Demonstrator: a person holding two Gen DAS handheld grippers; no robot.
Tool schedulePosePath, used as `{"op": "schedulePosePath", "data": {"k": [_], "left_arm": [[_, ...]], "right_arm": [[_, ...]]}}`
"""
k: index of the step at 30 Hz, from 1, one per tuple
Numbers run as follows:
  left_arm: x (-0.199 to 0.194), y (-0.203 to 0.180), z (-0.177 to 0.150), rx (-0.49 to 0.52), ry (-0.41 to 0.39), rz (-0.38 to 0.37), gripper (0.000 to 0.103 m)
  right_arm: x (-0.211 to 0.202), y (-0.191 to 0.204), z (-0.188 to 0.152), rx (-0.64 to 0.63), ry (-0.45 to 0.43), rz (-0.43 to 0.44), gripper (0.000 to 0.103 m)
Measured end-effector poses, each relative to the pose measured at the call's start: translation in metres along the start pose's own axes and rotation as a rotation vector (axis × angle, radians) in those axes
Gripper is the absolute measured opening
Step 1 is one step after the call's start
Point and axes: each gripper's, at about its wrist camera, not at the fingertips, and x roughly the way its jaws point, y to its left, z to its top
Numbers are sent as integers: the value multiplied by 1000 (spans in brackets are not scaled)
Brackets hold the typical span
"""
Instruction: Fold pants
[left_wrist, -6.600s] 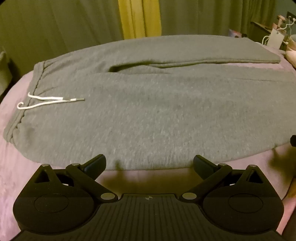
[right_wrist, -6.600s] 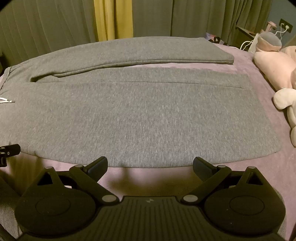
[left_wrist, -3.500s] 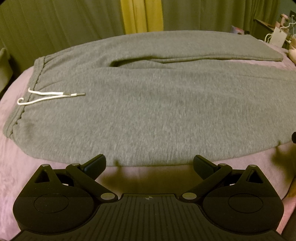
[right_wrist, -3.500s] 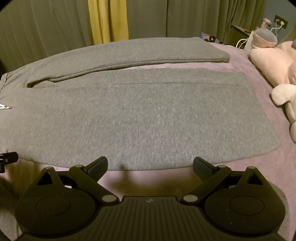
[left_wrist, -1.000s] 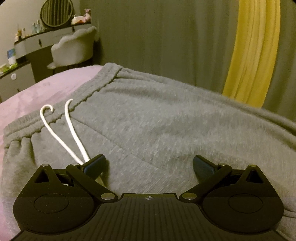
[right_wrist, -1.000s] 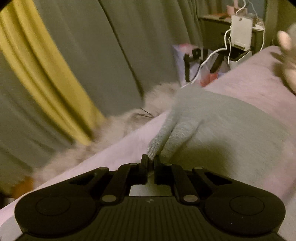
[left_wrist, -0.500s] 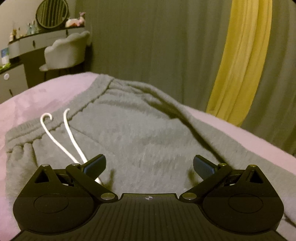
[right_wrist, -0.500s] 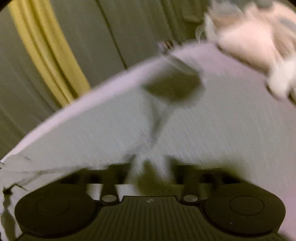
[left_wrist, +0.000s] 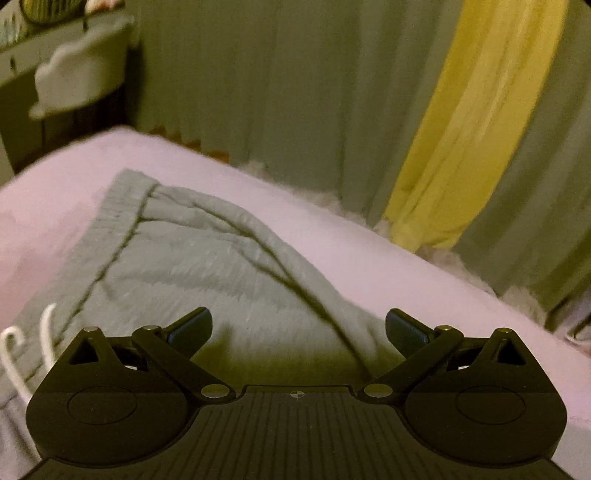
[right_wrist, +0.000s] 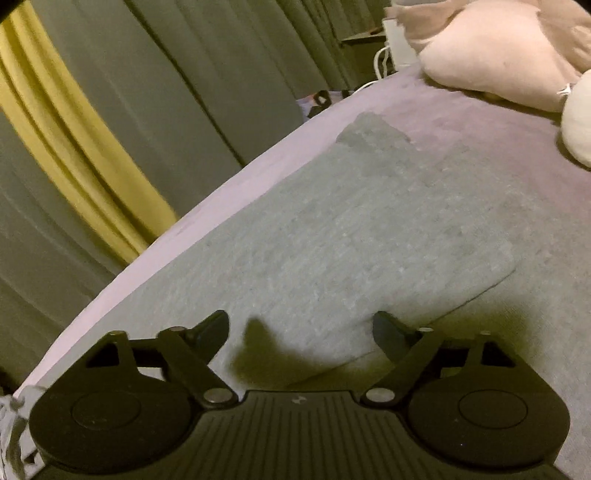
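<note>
The grey pants (right_wrist: 351, 236) lie flat on the pink bedspread (left_wrist: 388, 266), one leg folded over the other. The left gripper (left_wrist: 298, 328) hovers wide open, empty. The right gripper (right_wrist: 300, 328), also empty, is closing slightly above the fabric.

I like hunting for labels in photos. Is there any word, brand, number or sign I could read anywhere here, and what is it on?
Readable words, brands or numbers: none.
Left gripper body: a small round crosshair mark, a symbol only, no text.
Right gripper body: a tiny pale emblem, too small to read.
Grey pants: no tag or print in sight.
Items on the shelf in the left wrist view: too blurred to read.
</note>
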Motion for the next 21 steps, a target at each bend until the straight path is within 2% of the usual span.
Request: {"op": "schedulePosePath", "data": {"k": [2, 3, 4, 5, 6, 7, 10, 11, 14, 17, 18, 19, 21], "left_arm": [[26, 4, 11, -43, 63, -6, 99], [39, 5, 14, -64, 94, -13, 85], [52, 6, 16, -80, 126, -17, 76], [61, 7, 17, -89, 151, -17, 67], [69, 8, 18, -94, 158, -17, 68], [73, 10, 19, -92, 140, -15, 66], [76, 8, 23, -39, 105, -12, 52], [75, 7, 23, -25, 100, -18, 42], [71, 13, 24, -23, 101, -54, 24], [69, 22, 21, -73, 99, -92, 19], [68, 26, 20, -87, 101, -105, 18], [67, 30, 20, -99, 105, -113, 17], [64, 35, 18, -111, 103, -130, 16]], "right_arm": [[3, -5, 5, 26, -7, -3, 72], [2, -8, 5, 31, -11, -6, 63], [2, -10, 5, 30, -21, -12, 47], [1, -11, 5, 27, -28, -25, 38], [2, -14, 6, 28, -30, -39, 25], [2, -17, 8, 38, -30, -35, 20], [-9, -32, 8, 117, -22, 23, 20], [-9, -36, 9, 149, -18, 38, 20], [-23, -40, 1, 243, -25, 57, 22], [-33, -47, -2, 328, 1, 63, 23], [-39, -48, 0, 338, 7, 56, 28], [-44, -49, 0, 344, 9, 49, 50], [-53, -53, -6, 366, 22, 20, 73]]}}
